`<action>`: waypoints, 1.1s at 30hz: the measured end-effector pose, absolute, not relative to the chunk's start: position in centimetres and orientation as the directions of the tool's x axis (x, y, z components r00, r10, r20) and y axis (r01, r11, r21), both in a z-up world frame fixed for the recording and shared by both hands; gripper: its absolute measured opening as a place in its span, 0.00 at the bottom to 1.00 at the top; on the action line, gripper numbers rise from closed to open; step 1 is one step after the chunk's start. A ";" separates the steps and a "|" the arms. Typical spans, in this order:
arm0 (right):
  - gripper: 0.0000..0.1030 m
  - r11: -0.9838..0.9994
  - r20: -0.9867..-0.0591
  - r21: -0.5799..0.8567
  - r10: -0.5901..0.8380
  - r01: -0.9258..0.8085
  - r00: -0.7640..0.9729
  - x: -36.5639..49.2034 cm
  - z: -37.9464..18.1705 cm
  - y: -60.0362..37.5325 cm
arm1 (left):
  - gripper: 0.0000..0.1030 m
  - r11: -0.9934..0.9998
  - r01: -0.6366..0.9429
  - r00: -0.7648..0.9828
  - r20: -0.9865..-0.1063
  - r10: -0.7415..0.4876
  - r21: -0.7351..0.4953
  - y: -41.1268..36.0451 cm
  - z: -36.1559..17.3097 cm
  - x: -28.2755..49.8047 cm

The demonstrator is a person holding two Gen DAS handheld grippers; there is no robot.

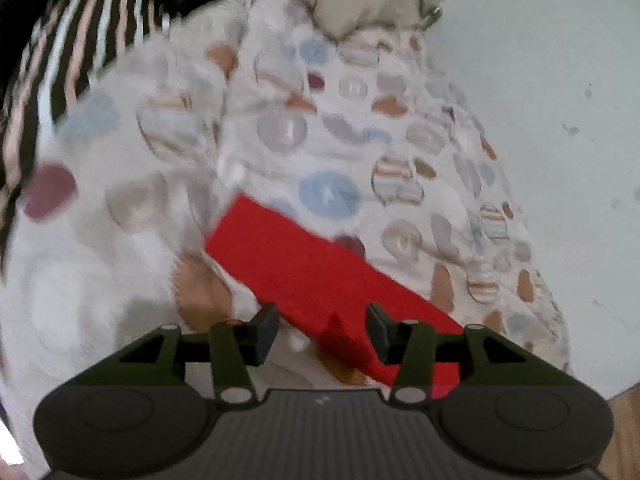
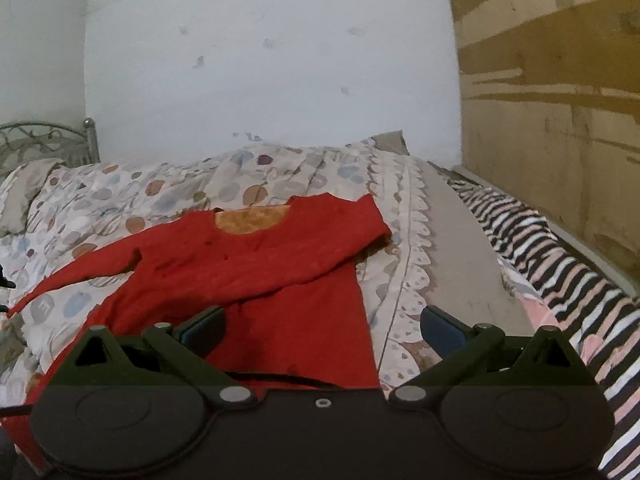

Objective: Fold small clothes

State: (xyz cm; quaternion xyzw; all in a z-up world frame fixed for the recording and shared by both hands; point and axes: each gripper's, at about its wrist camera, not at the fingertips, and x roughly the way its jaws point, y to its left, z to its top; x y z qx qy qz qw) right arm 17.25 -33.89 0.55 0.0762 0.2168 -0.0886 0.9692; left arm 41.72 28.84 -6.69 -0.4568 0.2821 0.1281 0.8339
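The red top point(image 2: 256, 264) lies on the bed point(image 2: 460, 240), one sleeve folded across; soft, limp, light, best pinched at hem or sleeve; both the left claw point(image 1: 322, 334) and the right claw point(image 2: 320, 330) gape empty

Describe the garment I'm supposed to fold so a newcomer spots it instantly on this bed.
Start at the bed against the white wall, covered by a pale quilt printed with coloured dots. On that quilt, just ahead of the open right gripper, lies the red long-sleeved top, one sleeve folded across its body. It is the only plain, solid red fabric; the blanket alongside is black-and-pink striped.
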 end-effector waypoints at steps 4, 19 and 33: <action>1.00 0.973 -0.417 0.116 -0.135 0.200 0.899 17.0 0.9 -33.8 | 0.51 0.463 -0.504 0.788 -0.608 -0.100 -0.729 29.0 -7.9 43.5; 1.00 0.988 -0.384 0.066 -0.106 0.142 0.917 18.7 1.7 -32.8 | 0.08 0.534 -0.576 0.763 -0.642 0.078 -0.619 29.3 -7.2 46.3; 1.00 0.968 -0.362 0.120 -0.164 0.221 0.918 18.0 1.4 -34.7 | 0.05 0.979 0.144 0.977 -0.133 -0.164 -0.146 11.5 9.1 46.4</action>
